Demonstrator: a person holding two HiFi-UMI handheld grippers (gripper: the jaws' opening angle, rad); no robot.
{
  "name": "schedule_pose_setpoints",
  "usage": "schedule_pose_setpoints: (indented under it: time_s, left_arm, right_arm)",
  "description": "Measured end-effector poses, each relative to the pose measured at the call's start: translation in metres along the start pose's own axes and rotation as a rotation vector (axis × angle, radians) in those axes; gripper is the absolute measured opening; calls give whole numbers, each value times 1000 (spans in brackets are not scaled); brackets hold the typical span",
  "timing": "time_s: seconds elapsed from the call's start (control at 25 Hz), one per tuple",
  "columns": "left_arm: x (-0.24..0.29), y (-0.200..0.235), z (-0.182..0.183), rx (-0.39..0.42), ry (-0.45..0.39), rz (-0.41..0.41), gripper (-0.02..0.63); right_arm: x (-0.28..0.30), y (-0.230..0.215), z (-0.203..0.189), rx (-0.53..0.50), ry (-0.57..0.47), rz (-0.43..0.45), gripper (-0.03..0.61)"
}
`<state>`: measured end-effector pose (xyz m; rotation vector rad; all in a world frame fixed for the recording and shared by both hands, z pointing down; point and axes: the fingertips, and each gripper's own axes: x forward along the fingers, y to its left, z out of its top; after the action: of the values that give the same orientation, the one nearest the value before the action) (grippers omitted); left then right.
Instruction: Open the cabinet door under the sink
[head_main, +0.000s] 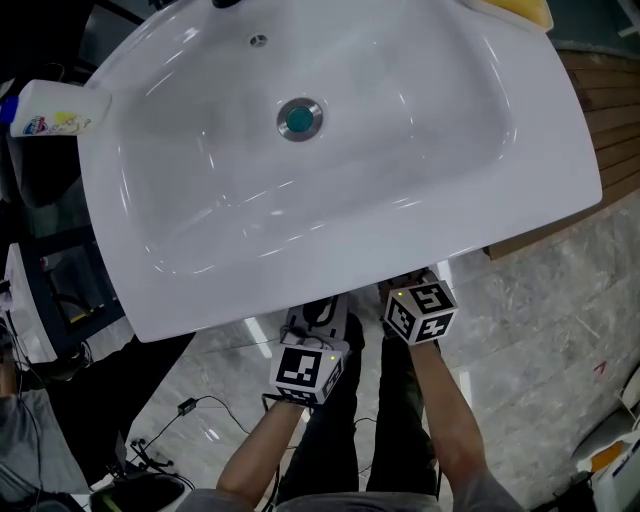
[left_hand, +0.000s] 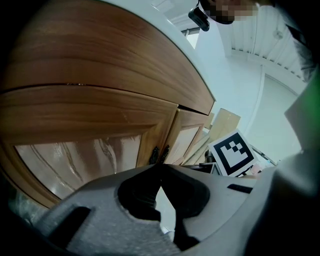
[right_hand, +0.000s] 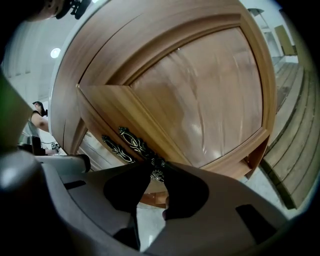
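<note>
The white sink (head_main: 200, 260) fills the head view from above, with a round metal drain (head_main: 299, 118) in the middle of its bowl. A white plastic bottle (head_main: 55, 108) lies at the sink's left rim; its label is coloured, but the print is too small to read.

Both claws reach in under the front edge of the sink. The left claw (left_hand: 160, 167) is pressed together with nothing in it, pointing at the seam where the two wooden cabinet doors (left_hand: 75, 150) meet. The right claw's black-and-white marker cube (left_hand: 231, 154) shows just beside it.

The right claw (right_hand: 156, 170) is close against the right cabinet door (right_hand: 210, 100), pinching the lower end of its dark ornate handle (right_hand: 137, 142). A second, matching handle (right_hand: 114, 147) sits just beside it. I cannot tell whether the door stands ajar.
</note>
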<state>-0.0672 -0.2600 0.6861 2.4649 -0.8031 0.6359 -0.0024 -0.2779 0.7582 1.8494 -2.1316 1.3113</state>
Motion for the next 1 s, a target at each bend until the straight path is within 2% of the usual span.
schedule_pose_setpoints:
  time_s: [0.64, 0.8, 1.0]
  left_arm:
    - [-7, 10, -4, 22, -4, -88, 8]
    - [-10, 10, -7, 9, -2, -76, 8]
    - [-9, 7, -12, -26, -16, -23, 8]
  right_arm:
    - [-16, -1, -8, -13, -21, -62, 83]
    - [-18, -2, -9, -21, -8, -67, 83]
    - [-19, -2, -8, -47, -4, -33, 83]
